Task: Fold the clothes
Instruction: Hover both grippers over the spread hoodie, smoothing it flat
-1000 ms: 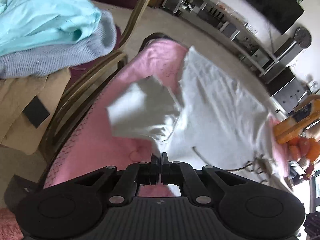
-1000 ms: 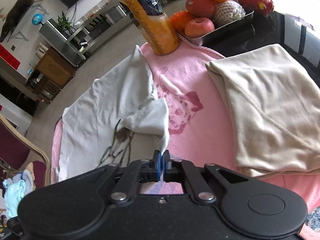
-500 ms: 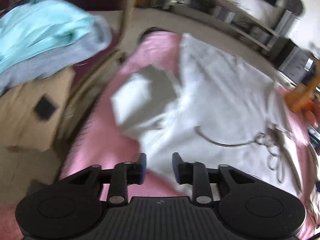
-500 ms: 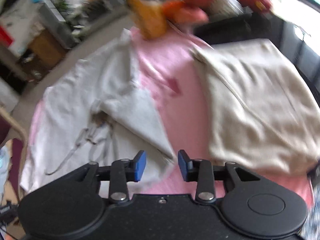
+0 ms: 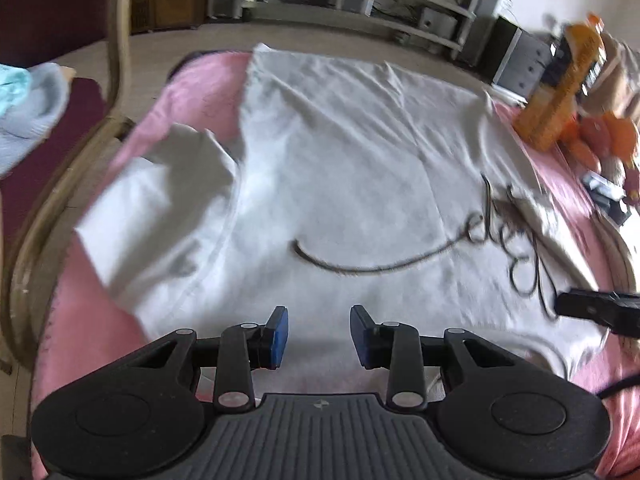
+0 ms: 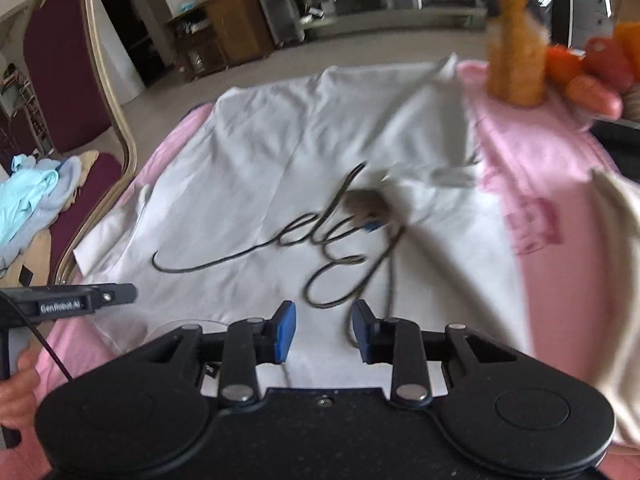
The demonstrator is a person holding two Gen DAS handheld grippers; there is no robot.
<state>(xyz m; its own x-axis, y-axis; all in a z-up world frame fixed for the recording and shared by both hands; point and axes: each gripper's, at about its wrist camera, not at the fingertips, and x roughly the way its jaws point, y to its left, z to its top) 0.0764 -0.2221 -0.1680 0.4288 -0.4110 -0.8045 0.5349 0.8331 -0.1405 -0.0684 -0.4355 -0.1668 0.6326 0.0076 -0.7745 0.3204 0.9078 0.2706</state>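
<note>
A white shirt (image 5: 340, 184) is lying spread flat on a pink cloth (image 5: 100, 340), its long axis running away from both grippers, hem toward the room's far side and neck end near them. Dark script lettering (image 6: 312, 248) is running across its chest. One sleeve (image 5: 160, 208) is sticking out sideways toward a gold-framed chair (image 6: 120, 128).

The left gripper (image 5: 318, 336) is hanging just above the shirt's near edge with its blue pads wide apart, holding nothing. The right gripper (image 6: 322, 332) is likewise gaping over the near edge, nothing between its pads.

An orange bottle (image 5: 560, 92) and some fruit (image 6: 596, 72) are sitting on the far right corner of the cloth. Low shelving (image 5: 360, 4) is lining the wall beyond.

The right view alone is showing blue clothes (image 6: 32, 204) heaped on the chair seat, a beige garment (image 6: 616, 280) on the cloth to the right, and a wooden cabinet (image 6: 236, 28). The left view is catching the right gripper's tip at its edge.
</note>
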